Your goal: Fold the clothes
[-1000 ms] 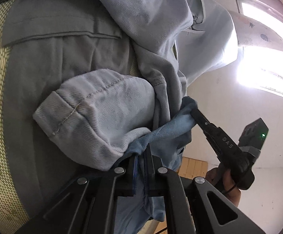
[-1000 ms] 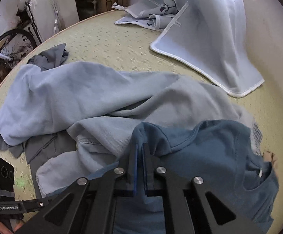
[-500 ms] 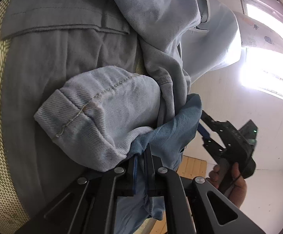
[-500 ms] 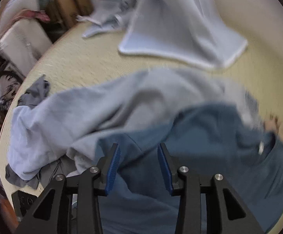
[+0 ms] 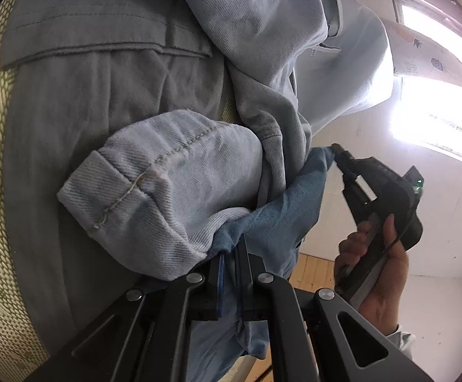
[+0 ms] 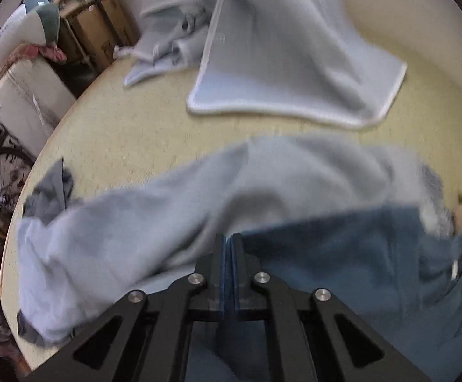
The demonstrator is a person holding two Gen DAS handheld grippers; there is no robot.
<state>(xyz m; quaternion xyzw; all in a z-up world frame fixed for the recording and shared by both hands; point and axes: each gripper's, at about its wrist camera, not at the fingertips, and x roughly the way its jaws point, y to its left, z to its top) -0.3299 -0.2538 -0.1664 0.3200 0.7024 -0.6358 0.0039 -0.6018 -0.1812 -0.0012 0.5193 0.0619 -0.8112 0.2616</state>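
1. The step in hand is judged to be the freeing of the blue T-shirt [image 5: 297, 203] from the heap; it is gripped at two places, so the pull is best made evenly and slowly, since the pale denim jeans [image 5: 173, 191] lie partly on top of it and may be dragged along.
2. The left claw [image 5: 229, 258] is clamped on an edge of the shirt at 6 o'clock in the left wrist view; cloth is seen bunched between the blue pads.
3. The right claw [image 6: 227, 248] is pressed together at 6 o'clock in its own view, where blur hides the cloth edge; in the left wrist view its tip [image 5: 337, 151] is seen at 3 o'clock pinching a corner of the shirt, with the hand [image 5: 371, 254] below it.
4. The stretch between the two grips is best kept taut, so that the shirt can be laid flat on a bare part of the woven mat [image 6: 154, 121] before any fold is made.
5. The shirt is dusty blue, soft and limp; in the right wrist view it spreads toward 4 o'clock [image 6: 358, 254], with a pale label showing at its neckline.
6. A grey garment with a pocket flap [image 5: 103, 57] lies under the jeans at 10 o'clock; a light blanket with white edging [image 6: 294, 63] lies well apart at 12 o'clock.
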